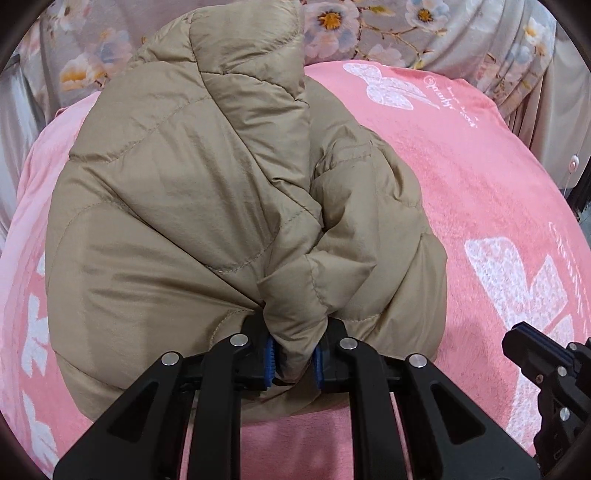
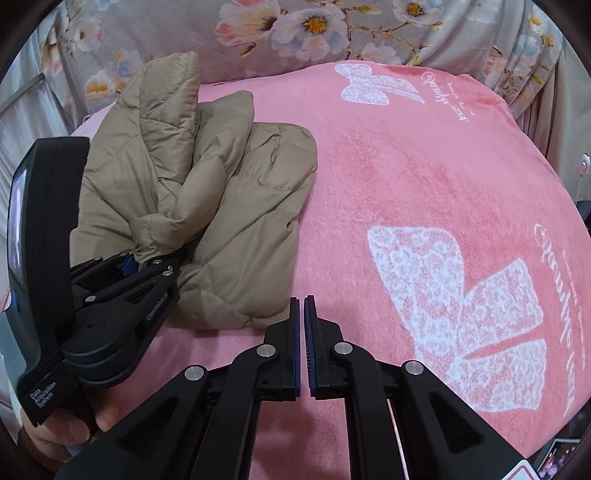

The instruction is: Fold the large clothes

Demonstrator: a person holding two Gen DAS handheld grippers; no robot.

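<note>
The left gripper (image 1: 293,363) is clenching a fold of the jacket (image 1: 192,206) at lower centre; the right gripper (image 2: 301,332) is hovering closed, holding nothing.

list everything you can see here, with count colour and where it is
puffer jacket: one, tan quilted, bunched in a heap on the left part of the blanket, one fold pinched by the left gripper
blanket: one, pink with white bow prints and white lettering, spread under the jacket
floral cloth: grey with pale flowers, behind the blanket, count unclear
left gripper: one, black with blue pads, shut on a fold at the jacket's near edge
right gripper: one, black with blue pads, shut on nothing, over bare blanket just right of the jacket
hand: one, lower left of the right wrist view, holding the left gripper's handle
</note>
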